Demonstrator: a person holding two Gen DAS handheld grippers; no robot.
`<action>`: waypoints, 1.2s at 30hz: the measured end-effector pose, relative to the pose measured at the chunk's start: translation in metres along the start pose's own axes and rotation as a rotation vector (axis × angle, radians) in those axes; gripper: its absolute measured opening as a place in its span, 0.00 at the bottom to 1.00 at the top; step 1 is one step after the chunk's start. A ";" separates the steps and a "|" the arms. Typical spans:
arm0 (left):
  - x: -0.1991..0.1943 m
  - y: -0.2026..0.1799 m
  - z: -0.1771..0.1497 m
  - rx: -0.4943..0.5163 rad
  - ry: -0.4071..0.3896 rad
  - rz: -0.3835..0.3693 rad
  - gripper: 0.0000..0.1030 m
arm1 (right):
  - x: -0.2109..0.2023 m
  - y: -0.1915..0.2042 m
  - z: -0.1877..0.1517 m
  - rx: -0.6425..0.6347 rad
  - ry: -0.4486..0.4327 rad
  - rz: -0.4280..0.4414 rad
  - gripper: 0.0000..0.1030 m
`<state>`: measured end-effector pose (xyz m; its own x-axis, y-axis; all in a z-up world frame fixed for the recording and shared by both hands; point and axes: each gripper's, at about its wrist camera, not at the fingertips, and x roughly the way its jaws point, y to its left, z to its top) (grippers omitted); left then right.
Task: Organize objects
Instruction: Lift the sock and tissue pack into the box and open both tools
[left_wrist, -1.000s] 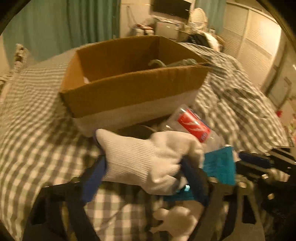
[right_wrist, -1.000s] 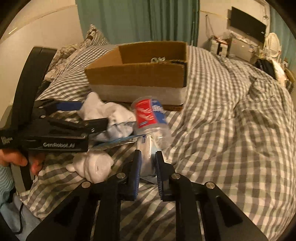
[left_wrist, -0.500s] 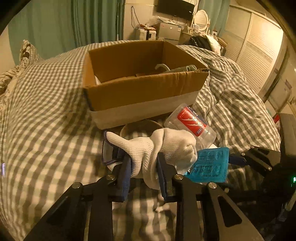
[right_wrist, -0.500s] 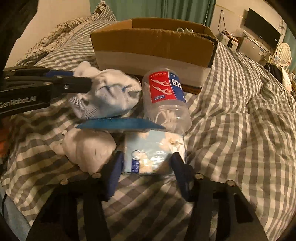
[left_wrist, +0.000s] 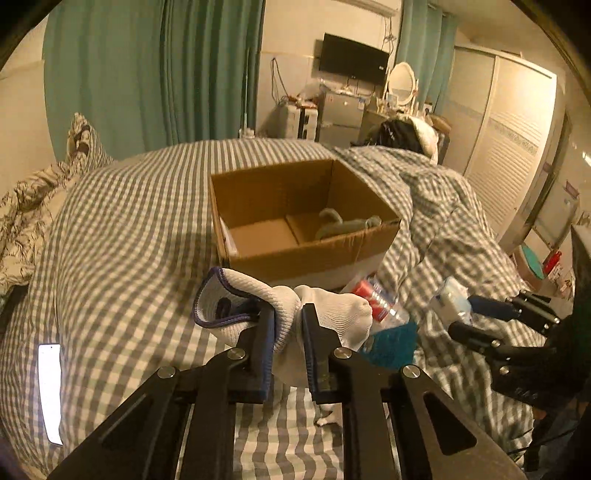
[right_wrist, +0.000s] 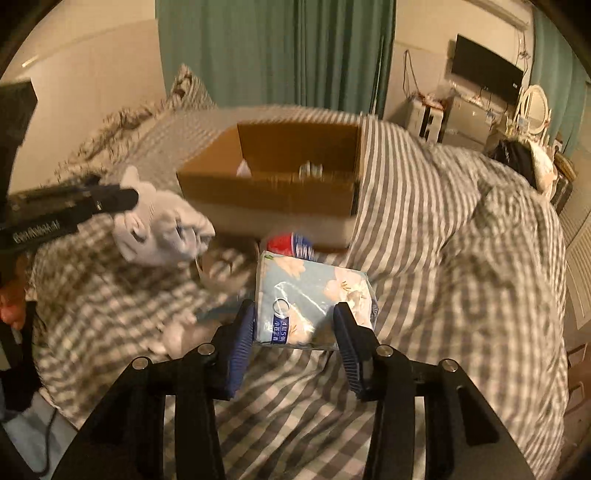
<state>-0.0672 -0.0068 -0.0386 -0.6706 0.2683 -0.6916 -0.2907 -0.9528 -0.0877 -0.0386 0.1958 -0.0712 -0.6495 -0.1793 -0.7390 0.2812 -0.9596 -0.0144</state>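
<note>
A white glove (left_wrist: 284, 317) with a dark-edged cuff is pinched between the 2 blue pads of the left gripper (left_wrist: 287, 332); the jaws are closing, and the knit is bunched in the narrow gap between them. The glove is carried clear of the checked bedspread (left_wrist: 122, 236), just in front of the cardboard box (left_wrist: 306, 218), with its cuff hanging open on the side away from the right gripper.

A pale blue tissue pack (right_wrist: 314, 302) printed with flowers is held between the 2 pads of the right gripper (right_wrist: 295, 328). The jaws are closing on it, and both pads are seen against the pack's sides. The pack is raised off the bedspread, in front of the cardboard box and nearer the camera than the box's front wall.

A clear plastic jar (right_wrist: 291, 243) with a red and blue label is seen lying just against the box's front wall, between the box and the tissue pack. A teal flat item (left_wrist: 391, 341) lies in front of the box, beside the jar. Inside the box, a grey-green item (left_wrist: 343, 225) rests in the far right corner. The box is set on the bedspread.
</note>
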 end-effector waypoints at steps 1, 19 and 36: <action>-0.001 -0.001 0.003 0.000 -0.006 0.000 0.13 | -0.004 -0.001 0.004 -0.004 -0.013 -0.003 0.41; 0.057 0.013 0.130 0.044 -0.079 0.056 0.07 | 0.039 -0.010 0.156 -0.079 -0.119 0.017 0.43; 0.073 0.029 0.129 0.011 -0.036 0.145 0.69 | 0.040 -0.036 0.160 -0.002 -0.135 -0.026 0.75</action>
<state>-0.2128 0.0033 0.0008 -0.7300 0.1333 -0.6703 -0.1964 -0.9803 0.0190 -0.1880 0.1878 0.0078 -0.7459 -0.1818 -0.6407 0.2639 -0.9640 -0.0336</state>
